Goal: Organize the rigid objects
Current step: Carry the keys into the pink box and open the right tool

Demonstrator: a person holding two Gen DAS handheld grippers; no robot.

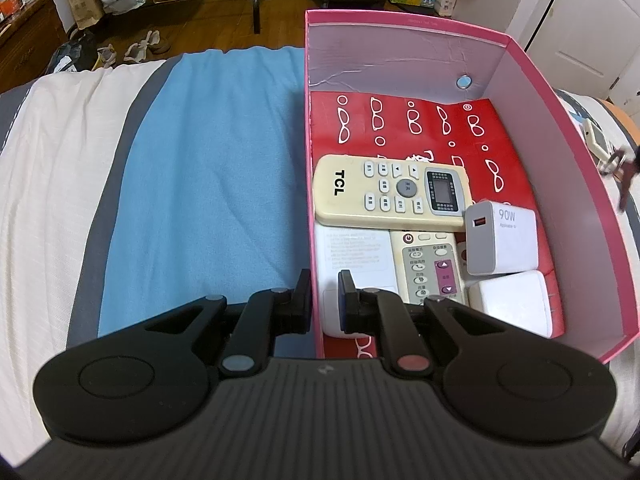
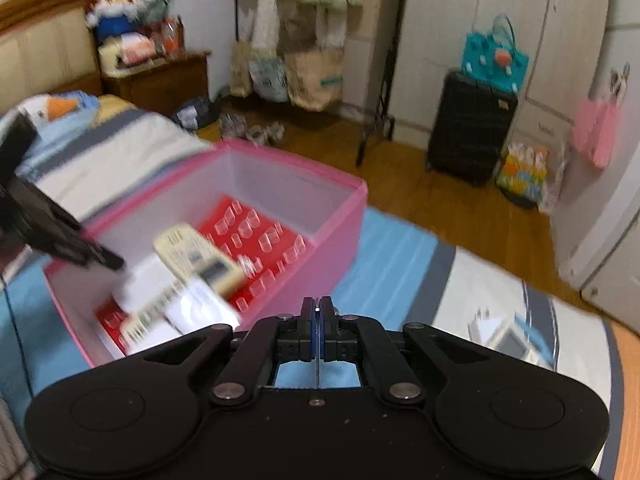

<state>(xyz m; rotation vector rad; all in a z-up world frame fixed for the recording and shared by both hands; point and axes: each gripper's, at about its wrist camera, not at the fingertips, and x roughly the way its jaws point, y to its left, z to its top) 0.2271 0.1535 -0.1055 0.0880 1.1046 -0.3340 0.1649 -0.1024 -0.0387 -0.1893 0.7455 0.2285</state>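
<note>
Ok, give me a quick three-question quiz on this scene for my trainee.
1. Which brand is printed on the top remote? A Sony, B TCL, C LG.
2. True or false: the right gripper is shut and empty.
3. What is the left gripper clamped on?

Key: 1 B. 2 True. 3 A side wall of the box.
</note>
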